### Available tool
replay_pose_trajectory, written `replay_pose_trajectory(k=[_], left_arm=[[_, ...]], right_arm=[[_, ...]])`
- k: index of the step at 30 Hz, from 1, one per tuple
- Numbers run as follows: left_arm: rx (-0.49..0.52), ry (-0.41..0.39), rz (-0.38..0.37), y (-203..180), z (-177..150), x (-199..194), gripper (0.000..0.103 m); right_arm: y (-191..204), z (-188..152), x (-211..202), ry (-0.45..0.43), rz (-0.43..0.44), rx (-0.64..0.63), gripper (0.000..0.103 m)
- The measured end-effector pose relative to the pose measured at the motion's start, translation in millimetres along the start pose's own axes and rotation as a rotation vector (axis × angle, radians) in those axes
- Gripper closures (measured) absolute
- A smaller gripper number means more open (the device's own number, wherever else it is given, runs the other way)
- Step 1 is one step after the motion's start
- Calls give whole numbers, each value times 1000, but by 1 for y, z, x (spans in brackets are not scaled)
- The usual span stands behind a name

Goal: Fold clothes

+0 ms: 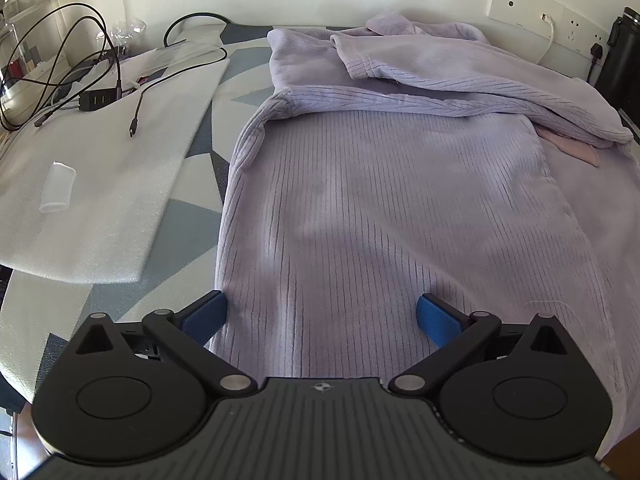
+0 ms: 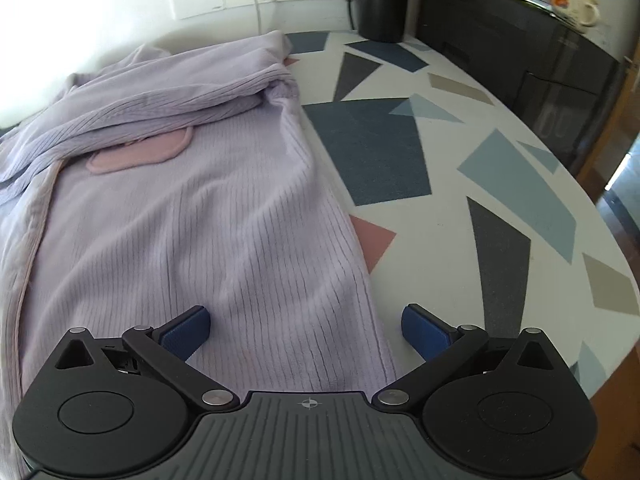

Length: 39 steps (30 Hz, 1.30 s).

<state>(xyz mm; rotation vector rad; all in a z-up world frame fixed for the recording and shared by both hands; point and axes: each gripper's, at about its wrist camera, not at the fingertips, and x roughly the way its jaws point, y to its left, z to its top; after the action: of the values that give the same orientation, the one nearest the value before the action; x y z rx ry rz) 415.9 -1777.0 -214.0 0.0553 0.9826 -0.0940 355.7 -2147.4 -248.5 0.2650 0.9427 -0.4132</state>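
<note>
A lilac robe (image 1: 380,200) is lying spread on the patterned table (image 2: 460,208). The left gripper (image 1: 322,316) and right gripper (image 2: 306,330) are both hovering wide open over its near hem.

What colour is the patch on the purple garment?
Pale pink patch, clearest in the right wrist view.

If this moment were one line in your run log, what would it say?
step: approach hem | left gripper: open, over lilac robe near edge | right gripper: open, over its right edge | sleeves: folded across top | nothing gripped
</note>
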Motion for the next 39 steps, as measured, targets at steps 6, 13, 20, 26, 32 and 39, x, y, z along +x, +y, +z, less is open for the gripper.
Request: replay_pose_trajectory(k=[6, 13, 20, 26, 32, 39], left_arm=[[14, -6, -4, 2, -2, 0, 0], [36, 3, -34, 7, -2, 1, 0], [2, -19, -54, 25, -4, -13, 0], [-42, -74, -78, 50, -12, -34, 1], [-28, -2, -88, 63, -32, -29, 1], [1, -2, -73, 55, -45, -28, 1]], right_arm=[[-1, -3, 1, -54, -3, 10, 1], [2, -6, 1, -78, -14, 16, 1], [-2, 2, -4, 2, 18, 74, 1], [-18, -11, -19, 15, 94, 150, 1], [8, -28, -25, 21, 82, -14, 1], [24, -33, -27, 25, 100, -77, 1]])
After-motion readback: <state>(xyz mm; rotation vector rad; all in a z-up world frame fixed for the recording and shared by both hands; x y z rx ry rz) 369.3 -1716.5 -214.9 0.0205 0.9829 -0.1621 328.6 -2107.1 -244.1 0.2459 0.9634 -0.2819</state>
